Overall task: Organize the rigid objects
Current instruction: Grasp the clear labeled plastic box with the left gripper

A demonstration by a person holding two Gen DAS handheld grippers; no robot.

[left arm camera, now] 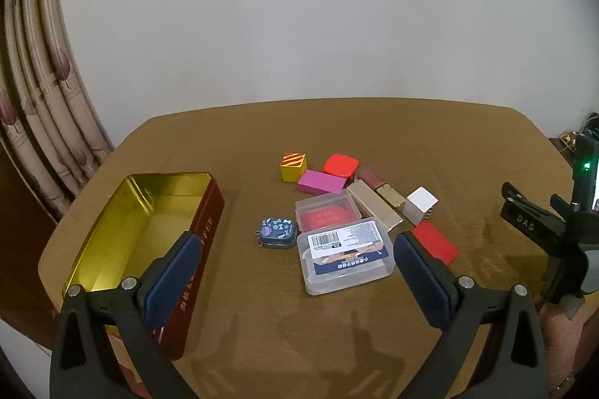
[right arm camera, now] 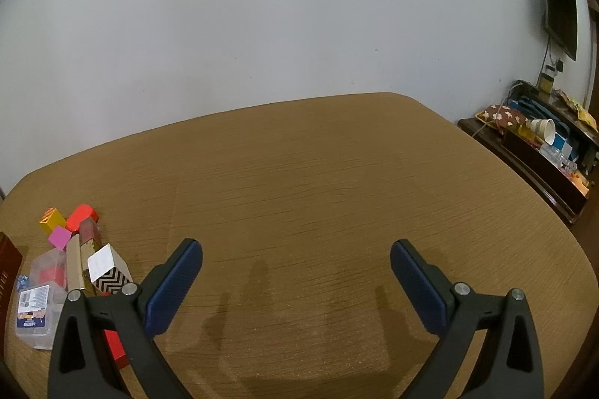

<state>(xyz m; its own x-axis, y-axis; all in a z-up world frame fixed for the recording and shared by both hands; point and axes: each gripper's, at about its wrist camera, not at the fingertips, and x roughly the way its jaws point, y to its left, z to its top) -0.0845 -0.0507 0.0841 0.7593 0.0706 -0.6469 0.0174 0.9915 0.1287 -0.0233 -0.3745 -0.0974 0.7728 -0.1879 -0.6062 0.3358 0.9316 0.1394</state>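
Observation:
An open red tin with a gold inside [left arm camera: 146,223] lies at the table's left. To its right is a cluster: a clear box with a barcode label [left arm camera: 346,255], a clear box with red contents [left arm camera: 327,212], a small blue tin [left arm camera: 276,232], a yellow striped cube [left arm camera: 294,166], a pink block [left arm camera: 322,182], a red rounded block [left arm camera: 340,166], gold boxes [left arm camera: 374,206], a white cube [left arm camera: 420,205] and a flat red block [left arm camera: 436,241]. My left gripper [left arm camera: 295,249] is open, above the table before the barcode box. My right gripper [right arm camera: 295,256] is open over bare table; the cluster [right arm camera: 75,256] lies to its left.
The brown table [right arm camera: 318,174] ends at a white wall. Curtains [left arm camera: 41,92] hang at the far left. A dark side shelf with clutter [right arm camera: 543,144] stands at the right. The right gripper's body [left arm camera: 561,223] shows at the left wrist view's right edge.

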